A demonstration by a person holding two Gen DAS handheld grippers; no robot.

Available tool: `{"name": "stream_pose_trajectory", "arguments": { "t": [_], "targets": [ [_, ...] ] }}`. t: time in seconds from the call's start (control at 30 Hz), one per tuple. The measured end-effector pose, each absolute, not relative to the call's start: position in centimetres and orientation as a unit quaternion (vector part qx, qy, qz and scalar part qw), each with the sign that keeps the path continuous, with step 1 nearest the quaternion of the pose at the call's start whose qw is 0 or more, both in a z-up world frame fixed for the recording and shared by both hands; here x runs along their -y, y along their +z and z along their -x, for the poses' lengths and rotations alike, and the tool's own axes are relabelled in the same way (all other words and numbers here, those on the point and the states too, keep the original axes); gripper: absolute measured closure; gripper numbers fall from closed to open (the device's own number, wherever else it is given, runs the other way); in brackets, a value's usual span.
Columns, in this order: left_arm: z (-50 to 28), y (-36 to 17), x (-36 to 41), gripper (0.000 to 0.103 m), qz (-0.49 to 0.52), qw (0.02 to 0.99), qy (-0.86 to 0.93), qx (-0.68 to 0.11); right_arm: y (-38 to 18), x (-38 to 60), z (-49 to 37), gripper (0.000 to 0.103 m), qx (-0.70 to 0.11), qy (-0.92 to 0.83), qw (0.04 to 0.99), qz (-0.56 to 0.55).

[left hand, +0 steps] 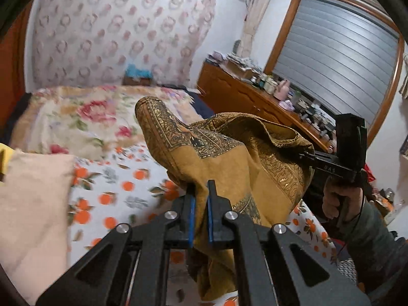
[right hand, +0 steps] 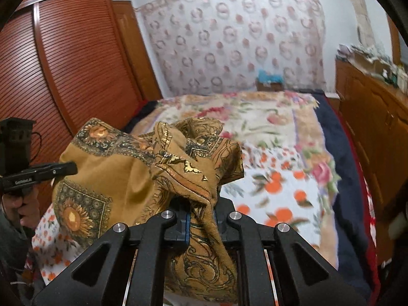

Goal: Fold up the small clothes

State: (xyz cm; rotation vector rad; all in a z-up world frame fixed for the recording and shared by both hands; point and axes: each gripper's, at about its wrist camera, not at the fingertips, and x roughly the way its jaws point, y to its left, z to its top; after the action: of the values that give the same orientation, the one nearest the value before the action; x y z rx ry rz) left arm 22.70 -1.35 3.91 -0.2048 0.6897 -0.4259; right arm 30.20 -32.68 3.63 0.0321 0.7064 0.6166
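Between both grippers hangs the ochre cloth [left hand: 229,153]; left gripper [left hand: 201,191] and right gripper [right hand: 201,214] each clamp it.

Both fisheye views show a softly and evenly lit bedroom with no hard shadows, and the straight lines of the wardrobe [right hand: 58,58] and window shutter [left hand: 339,51] bow outward towards dark, rounded corners. The flowered bedspread [left hand: 107,178], wall hanging [right hand: 229,35] and cluttered dresser [left hand: 255,89] are smeared by motion blur. The brown patterned cloth [right hand: 122,178] and the black gripper frames nearest the lens stay fairly sharp, with small glints on their metal bolts.
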Motion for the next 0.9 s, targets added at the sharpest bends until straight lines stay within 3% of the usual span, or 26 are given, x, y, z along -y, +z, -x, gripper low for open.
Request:
{"name": "stream_pose_trajectory", "arguments": {
  "t": [0.47, 0.9],
  "targets": [
    [-18.3, 4.1, -10.0, 0.100, 0.122, 0.943, -0.092, -0.295, 6.3, 18.7, -33.5, 0.094, -0.310, 0.394, 0.864, 0.051],
    [-12.7, -2.0, -19.0, 0.100, 0.184, 0.937, 0.052, -0.293, 6.0, -2.3, -35.6, 0.094, -0.284, 0.511, 0.794, 0.169]
  ]
}}
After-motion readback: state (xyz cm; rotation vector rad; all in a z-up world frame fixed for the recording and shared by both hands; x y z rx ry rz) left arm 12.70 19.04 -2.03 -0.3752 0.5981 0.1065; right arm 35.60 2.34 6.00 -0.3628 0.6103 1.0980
